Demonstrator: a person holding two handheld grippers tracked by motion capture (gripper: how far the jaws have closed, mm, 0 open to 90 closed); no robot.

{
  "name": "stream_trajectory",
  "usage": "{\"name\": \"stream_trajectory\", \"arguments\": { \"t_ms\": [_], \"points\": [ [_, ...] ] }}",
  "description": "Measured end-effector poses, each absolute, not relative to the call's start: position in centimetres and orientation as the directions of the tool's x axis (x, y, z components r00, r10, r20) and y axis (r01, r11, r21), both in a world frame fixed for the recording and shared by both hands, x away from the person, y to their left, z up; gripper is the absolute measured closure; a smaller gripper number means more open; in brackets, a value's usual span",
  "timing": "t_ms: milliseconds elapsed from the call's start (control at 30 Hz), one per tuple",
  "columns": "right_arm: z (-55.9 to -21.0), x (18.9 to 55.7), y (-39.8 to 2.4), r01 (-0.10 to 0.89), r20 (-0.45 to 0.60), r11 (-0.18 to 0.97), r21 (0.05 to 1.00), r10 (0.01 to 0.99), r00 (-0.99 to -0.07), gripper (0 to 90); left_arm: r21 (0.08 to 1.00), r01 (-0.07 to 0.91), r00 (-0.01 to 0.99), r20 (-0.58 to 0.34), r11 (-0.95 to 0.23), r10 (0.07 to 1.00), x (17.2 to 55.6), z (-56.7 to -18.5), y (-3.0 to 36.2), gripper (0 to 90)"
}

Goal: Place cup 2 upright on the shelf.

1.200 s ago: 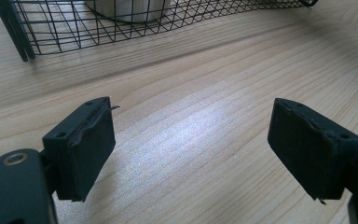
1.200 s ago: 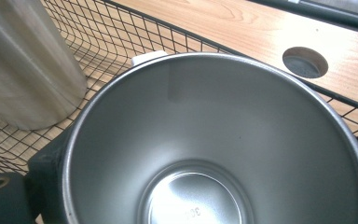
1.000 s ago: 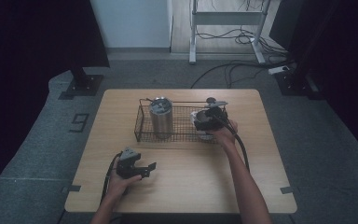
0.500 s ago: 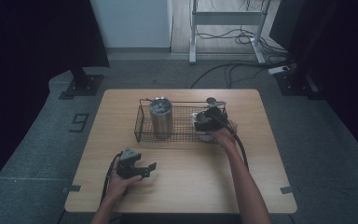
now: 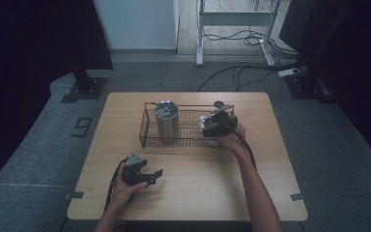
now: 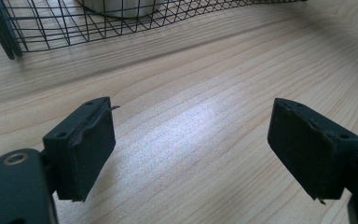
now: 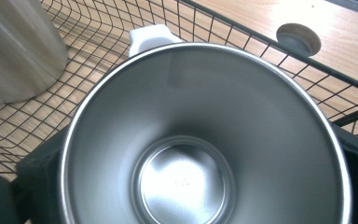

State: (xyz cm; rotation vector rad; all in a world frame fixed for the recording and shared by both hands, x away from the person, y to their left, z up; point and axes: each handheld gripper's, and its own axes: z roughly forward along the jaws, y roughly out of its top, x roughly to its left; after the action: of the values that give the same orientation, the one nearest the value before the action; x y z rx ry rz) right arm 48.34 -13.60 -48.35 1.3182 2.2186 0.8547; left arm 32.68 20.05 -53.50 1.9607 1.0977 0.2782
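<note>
A black wire basket (image 5: 147, 140) stands at the middle of the wooden table (image 5: 188, 193). A tall steel tumbler (image 5: 166, 123) stands upright in its left end. My right gripper (image 5: 217, 123) reaches into the basket's right end and is shut on a steel cup (image 7: 200, 140) with a white handle (image 7: 149, 37); its dark fingers (image 7: 39, 175) press on the cup's sides. The cup's mouth faces the camera and it is empty. My left gripper (image 5: 152, 176) rests low over the table's near left part, open, with bare wood between its fingers (image 6: 88, 149).
The basket's near wall (image 6: 74, 28) lies ahead of the left gripper. A round cable hole (image 7: 298, 39) sits in the table just behind the basket. Cables trail from both grippers across the table. Grey carpet, desk legs and floor cables lie beyond.
</note>
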Motion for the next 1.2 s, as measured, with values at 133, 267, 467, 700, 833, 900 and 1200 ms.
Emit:
{"name": "stream_trajectory", "arguments": {
  "t_ms": [133,267,467,700,833,900,1200],
  "points": [
    [-48.0,48.3,-13.8,0.622,-0.029,0.348,0.702,0.886,-0.463,0.0,0.763,0.595,0.592,-0.205,-0.251,0.779,32.7,-53.5,20.1,15.1],
    [-47.8,48.2,-14.1,0.615,-0.015,0.338,0.713,0.884,-0.468,0.0,0.763,0.597,0.594,-0.21,-0.25,0.777,32.7,-53.4,20.1,15.1],
    [-47.5,48.0,-14.4,0.609,-0.008,0.324,0.724,0.886,-0.463,0.0,0.761,0.597,0.597,-0.21,-0.254,0.774,32.6,-53.5,19.9,15.1],
    [-47.1,47.7,-14.7,0.574,0.029,0.282,0.769,0.881,-0.472,0.0,0.759,0.6,0.596,-0.213,-0.253,0.774,32.6,-53.5,19.9,15.1],
    [-47.1,47.4,-15.1,0.562,0.042,0.267,0.782,0.879,-0.476,0.0,0.759,0.599,0.597,-0.212,-0.255,0.773,32.6,-53.5,19.9,15.1],
    [-47.1,47.3,-15.3,0.557,0.048,0.257,0.79,0.88,-0.473,0.0,0.76,0.6,0.596,-0.214,-0.251,0.774,32.6,-53.5,19.9,15.1],
    [-45.6,44.9,-16.3,0.471,0.061,0.202,0.859,0.873,-0.485,0.3,0.76,0.599,0.593,-0.211,-0.251,0.777,32.6,-53.5,19.8,15.0]
  ]
}}
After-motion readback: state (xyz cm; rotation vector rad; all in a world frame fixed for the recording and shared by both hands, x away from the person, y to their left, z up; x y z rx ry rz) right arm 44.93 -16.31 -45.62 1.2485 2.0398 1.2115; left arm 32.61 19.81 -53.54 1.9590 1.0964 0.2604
